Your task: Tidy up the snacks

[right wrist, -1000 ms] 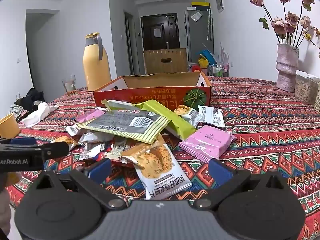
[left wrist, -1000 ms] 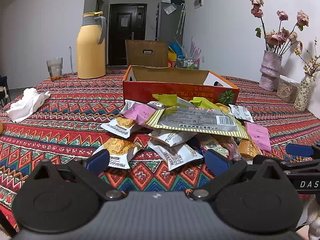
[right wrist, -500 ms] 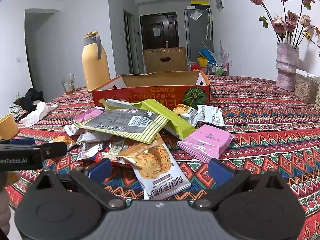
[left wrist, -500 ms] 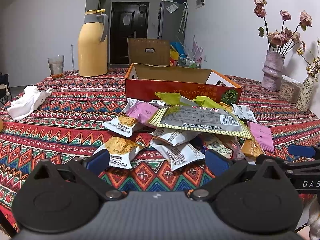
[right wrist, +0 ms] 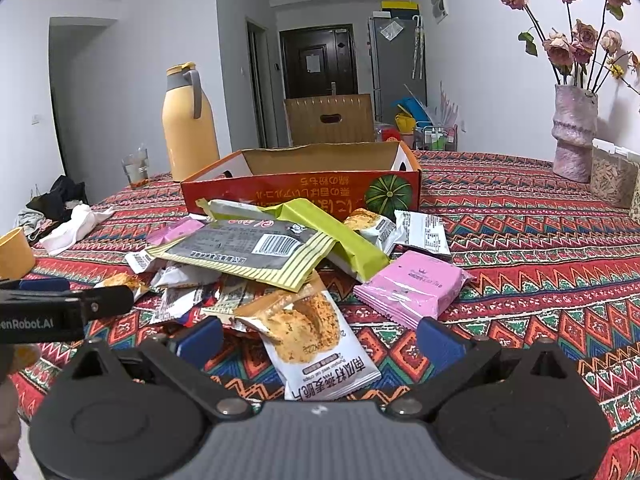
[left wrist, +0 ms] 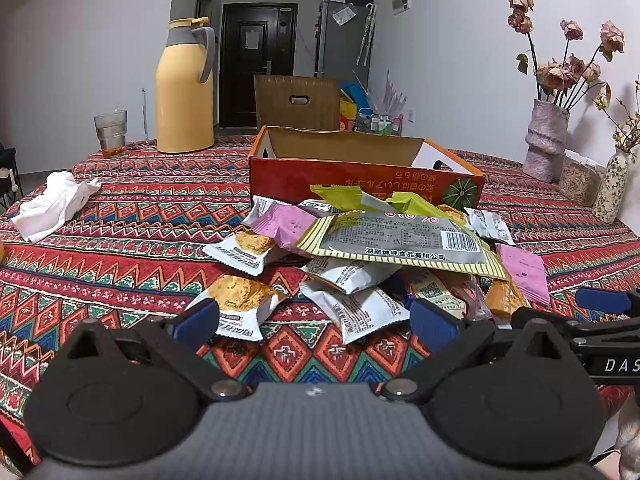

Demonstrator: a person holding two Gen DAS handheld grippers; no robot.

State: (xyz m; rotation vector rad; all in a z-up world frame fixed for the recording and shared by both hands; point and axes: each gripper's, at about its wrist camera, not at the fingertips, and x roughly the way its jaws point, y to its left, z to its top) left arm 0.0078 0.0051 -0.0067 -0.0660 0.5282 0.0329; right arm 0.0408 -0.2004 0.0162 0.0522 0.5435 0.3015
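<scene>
While both tools gape, snack pile [left wrist: 384, 256] before box [right wrist: 304, 188], tablecloth margins seemingly bare.

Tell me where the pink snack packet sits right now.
In the right wrist view, the pink snack packet lies flat on the tablecloth at the pile's right edge, just right of the green wrapper, in front of the red box.

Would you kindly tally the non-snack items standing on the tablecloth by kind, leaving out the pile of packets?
Thermos jug: 1
Drinking glass: 1
Vases: 2
Open red box: 1
White cloth: 1
Yellow cup: 1
Clear container: 1
Total: 8
</scene>
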